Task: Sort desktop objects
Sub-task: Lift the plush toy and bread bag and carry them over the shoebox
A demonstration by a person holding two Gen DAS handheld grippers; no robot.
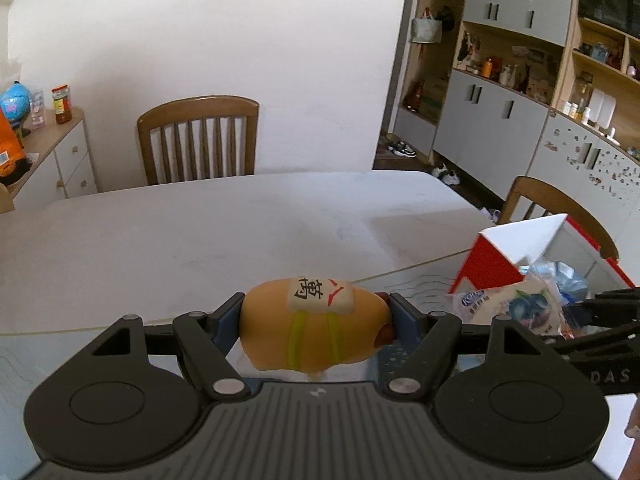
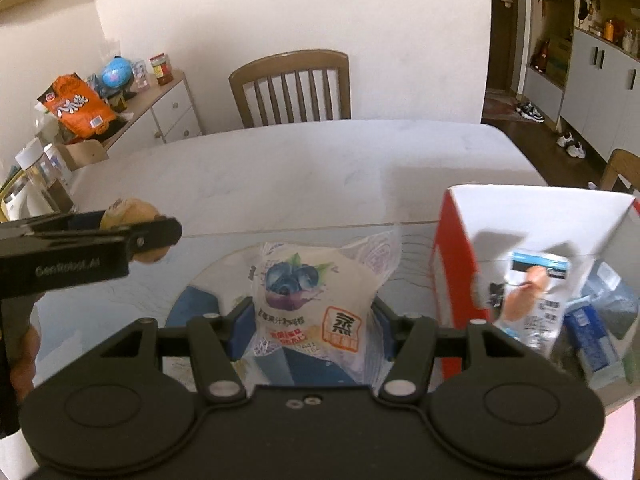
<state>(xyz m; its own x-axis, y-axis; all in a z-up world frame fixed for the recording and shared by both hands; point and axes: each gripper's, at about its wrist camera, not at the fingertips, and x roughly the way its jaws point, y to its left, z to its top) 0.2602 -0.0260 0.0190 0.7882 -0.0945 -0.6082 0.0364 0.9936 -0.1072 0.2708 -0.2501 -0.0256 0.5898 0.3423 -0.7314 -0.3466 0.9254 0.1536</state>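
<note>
My left gripper [image 1: 316, 316] is shut on an orange squishy toy [image 1: 316, 328] with a white tile bearing black characters on top, held above the table. The toy also shows in the right wrist view [image 2: 128, 210], behind the left gripper's finger [image 2: 152, 234]. My right gripper [image 2: 312, 324] is shut on a clear snack bag with a blueberry picture [image 2: 312, 292], just left of a red-and-white box [image 2: 460, 256]. The same bag [image 1: 516, 304] and box [image 1: 492, 256] show at the right of the left wrist view.
The box holds several packets [image 2: 540, 296] and a blue carton [image 2: 592, 340]. A white table [image 1: 200, 240] stretches ahead, with wooden chairs at the far side [image 1: 198, 140] and the right [image 1: 556, 208]. A sideboard with jars and bags [image 2: 120, 92] stands at the left.
</note>
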